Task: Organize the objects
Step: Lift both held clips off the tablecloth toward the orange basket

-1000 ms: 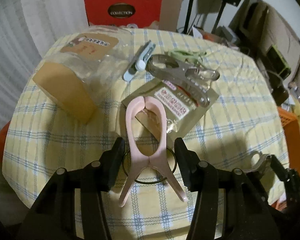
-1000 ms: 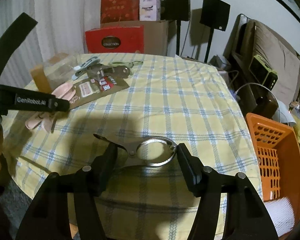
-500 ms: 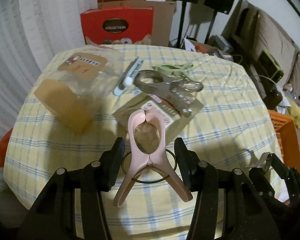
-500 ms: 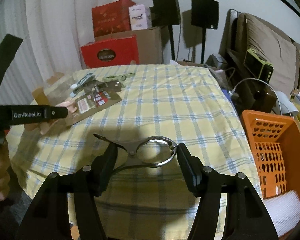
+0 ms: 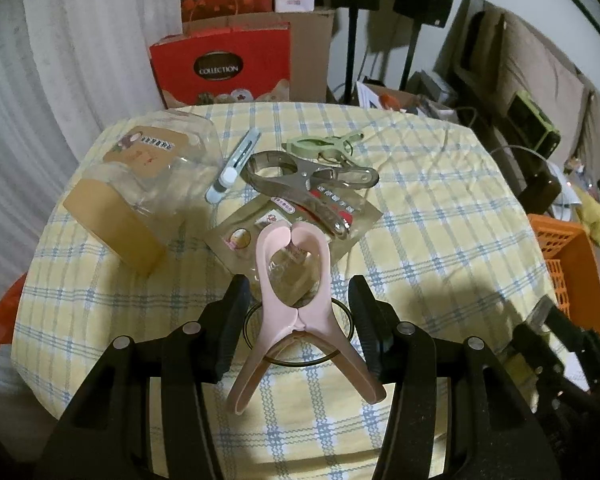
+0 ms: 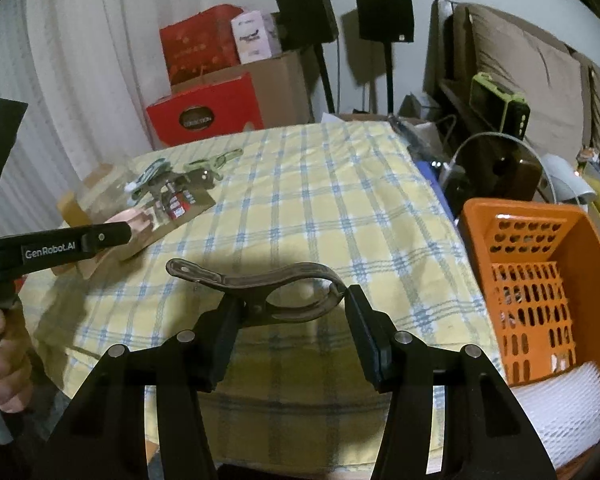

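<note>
My left gripper is shut on a pink plastic clip, its pads pressing the black wire ring at the hinge, and holds it above the near part of the yellow plaid table. The clip's closed mouth points away from me. My right gripper has a grey metal clip between its pads. It holds the clip edge-on above the table's near edge, with its jaws closing on it. In the right wrist view, the left gripper's finger and the pink clip show at the left.
At the table's far left lie a clear jar with a tan lid, a pale blue clip, a large metal clip, a green clip and a brown packet. An orange basket stands right of the table. Boxes stand behind.
Both grippers have drawn back and risen slightly with their clips. The right gripper has rolled, so the metal clip went from flat to edge-on, and its jaws have narrowed.
</note>
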Available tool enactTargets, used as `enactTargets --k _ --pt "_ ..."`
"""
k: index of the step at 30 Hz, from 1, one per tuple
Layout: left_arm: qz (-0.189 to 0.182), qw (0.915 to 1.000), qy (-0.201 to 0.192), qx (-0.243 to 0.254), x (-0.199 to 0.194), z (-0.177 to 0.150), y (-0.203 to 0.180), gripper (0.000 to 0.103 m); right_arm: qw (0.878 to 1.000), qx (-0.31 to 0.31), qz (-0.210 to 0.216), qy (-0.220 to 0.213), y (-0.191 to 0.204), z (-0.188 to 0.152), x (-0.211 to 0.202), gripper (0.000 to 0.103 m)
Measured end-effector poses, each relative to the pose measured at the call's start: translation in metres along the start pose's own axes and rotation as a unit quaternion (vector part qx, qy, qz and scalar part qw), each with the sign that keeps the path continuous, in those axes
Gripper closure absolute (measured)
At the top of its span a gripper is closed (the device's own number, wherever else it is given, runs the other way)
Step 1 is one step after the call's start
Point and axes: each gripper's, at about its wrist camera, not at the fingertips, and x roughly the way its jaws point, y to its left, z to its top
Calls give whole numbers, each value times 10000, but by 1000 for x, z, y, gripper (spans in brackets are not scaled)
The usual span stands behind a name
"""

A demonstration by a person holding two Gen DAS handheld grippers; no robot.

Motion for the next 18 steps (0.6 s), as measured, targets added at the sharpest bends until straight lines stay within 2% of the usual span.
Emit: enactTargets --k 7,18 --pt "-16 10000 -68 -6 -4 1 -2 55 9996 33 -112 -271 -6 6 -17 50" --pt "-36 9997 -107 213 -6 -2 -19 55 9990 2 -278 -361 -14 9 -27 50"
